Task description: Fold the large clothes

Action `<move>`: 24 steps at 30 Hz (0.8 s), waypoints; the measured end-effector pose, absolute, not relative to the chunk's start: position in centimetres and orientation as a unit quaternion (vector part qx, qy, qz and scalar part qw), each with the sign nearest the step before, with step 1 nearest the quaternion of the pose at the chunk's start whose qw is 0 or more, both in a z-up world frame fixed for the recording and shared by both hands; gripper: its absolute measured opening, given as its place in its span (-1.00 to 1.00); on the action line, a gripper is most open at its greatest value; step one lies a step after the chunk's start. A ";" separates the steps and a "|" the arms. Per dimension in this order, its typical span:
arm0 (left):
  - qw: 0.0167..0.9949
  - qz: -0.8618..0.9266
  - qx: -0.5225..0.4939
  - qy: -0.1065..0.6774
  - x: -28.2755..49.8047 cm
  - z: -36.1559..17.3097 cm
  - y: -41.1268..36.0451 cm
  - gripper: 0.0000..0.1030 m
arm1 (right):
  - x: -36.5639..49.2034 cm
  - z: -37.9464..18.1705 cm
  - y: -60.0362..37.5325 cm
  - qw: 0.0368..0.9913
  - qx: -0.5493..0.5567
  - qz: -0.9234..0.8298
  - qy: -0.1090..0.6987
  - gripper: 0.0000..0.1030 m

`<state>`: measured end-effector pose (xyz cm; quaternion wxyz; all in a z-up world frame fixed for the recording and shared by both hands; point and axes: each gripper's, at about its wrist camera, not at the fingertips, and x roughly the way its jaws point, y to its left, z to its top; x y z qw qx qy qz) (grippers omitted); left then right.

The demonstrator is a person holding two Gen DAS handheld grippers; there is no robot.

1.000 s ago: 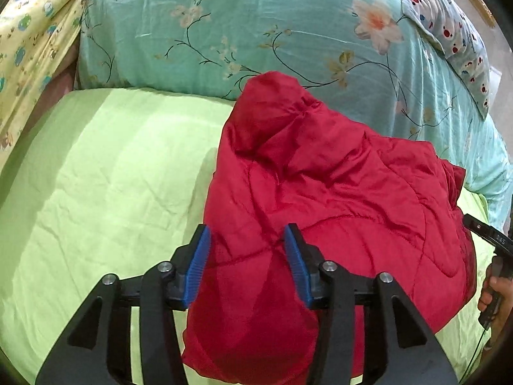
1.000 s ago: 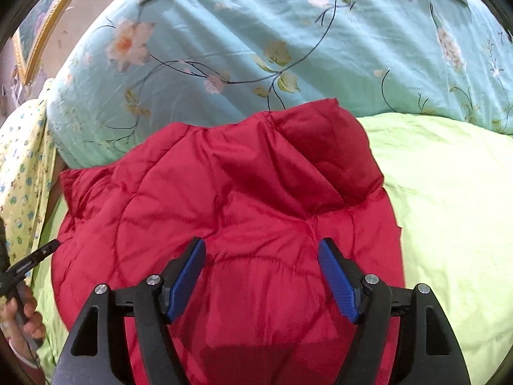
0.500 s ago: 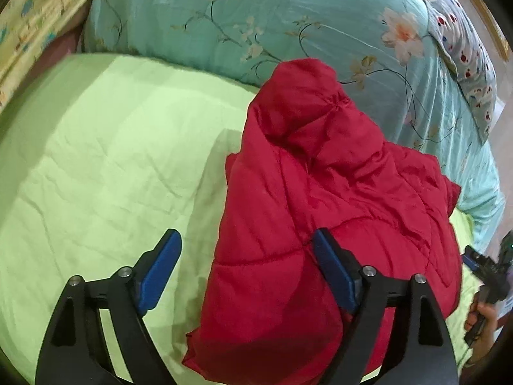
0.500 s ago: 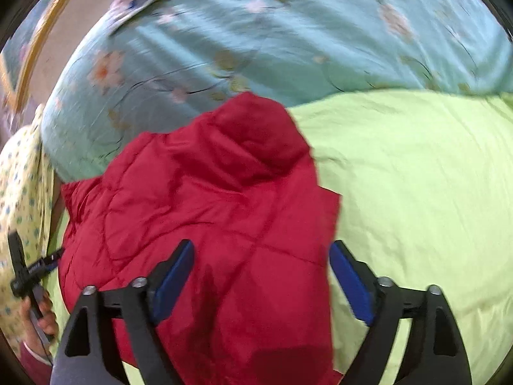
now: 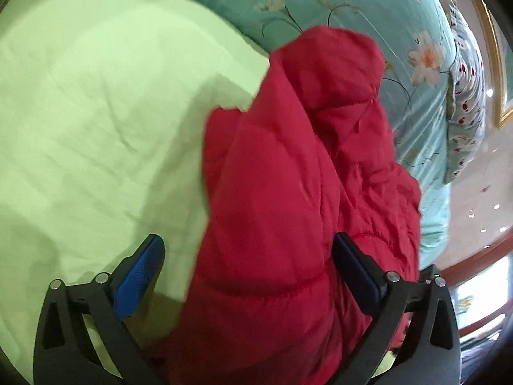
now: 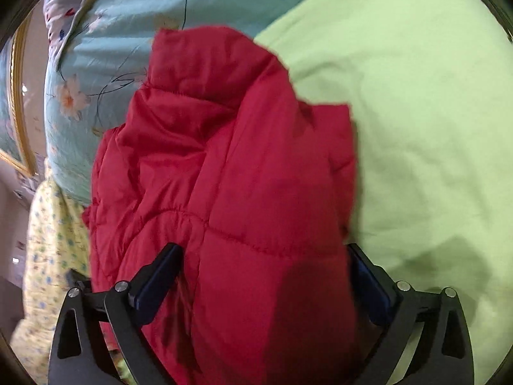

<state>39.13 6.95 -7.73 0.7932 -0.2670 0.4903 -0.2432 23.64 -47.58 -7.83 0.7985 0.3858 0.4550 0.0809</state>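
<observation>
Between each opening gripper's wide pads, red jacket, untouched

Near end of the puffy red quilted jacket runs off the bottom edge in both wrist views; hem not visible. Both frames motion-blurred; stitching soft. Wide black right gripper: right blue pad partly hidden behind jacket fabric. Light green bed sheet under jacket hidden. Small objects at far right of left view unreadable.
</observation>
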 end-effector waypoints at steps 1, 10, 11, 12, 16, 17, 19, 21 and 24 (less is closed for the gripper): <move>0.785 -0.259 -0.270 0.494 39.2 -8.0 6.3 1.00 | 23.9 -7.9 -47.3 0.798 0.381 0.083 0.460 0.97; 0.804 -0.289 -0.225 0.469 37.2 -4.8 3.7 0.12 | 23.1 -6.2 -46.1 0.799 0.364 0.109 0.466 -0.08; 0.806 -0.290 -0.220 0.466 36.7 -4.2 3.8 0.09 | 22.6 -5.7 -45.9 0.801 0.361 0.110 0.465 -0.15; 0.808 -0.290 -0.216 0.465 36.5 -3.8 3.7 0.06 | 22.1 -5.2 -45.6 0.804 0.355 0.111 0.464 -0.17; 0.812 -0.303 -0.207 0.453 33.6 -1.8 4.5 0.00 | 20.0 -3.5 -44.7 0.808 0.343 0.119 0.463 -0.26; 0.813 -0.310 -0.205 0.449 32.5 -1.3 4.8 -0.01 | 19.2 -3.0 -44.5 0.809 0.343 0.123 0.461 -0.26; 0.814 -0.318 -0.201 0.443 30.5 -0.6 5.5 -0.02 | 18.0 -2.3 -44.4 0.810 0.344 0.131 0.457 -0.27; 0.813 -0.322 -0.199 0.442 28.7 -0.2 6.0 -0.02 | 16.3 -1.7 -43.9 0.811 0.345 0.138 0.453 -0.28; 0.810 -0.324 -0.201 0.446 26.4 -0.4 7.1 -0.02 | 13.6 -1.4 -43.3 0.808 0.349 0.142 0.453 -0.28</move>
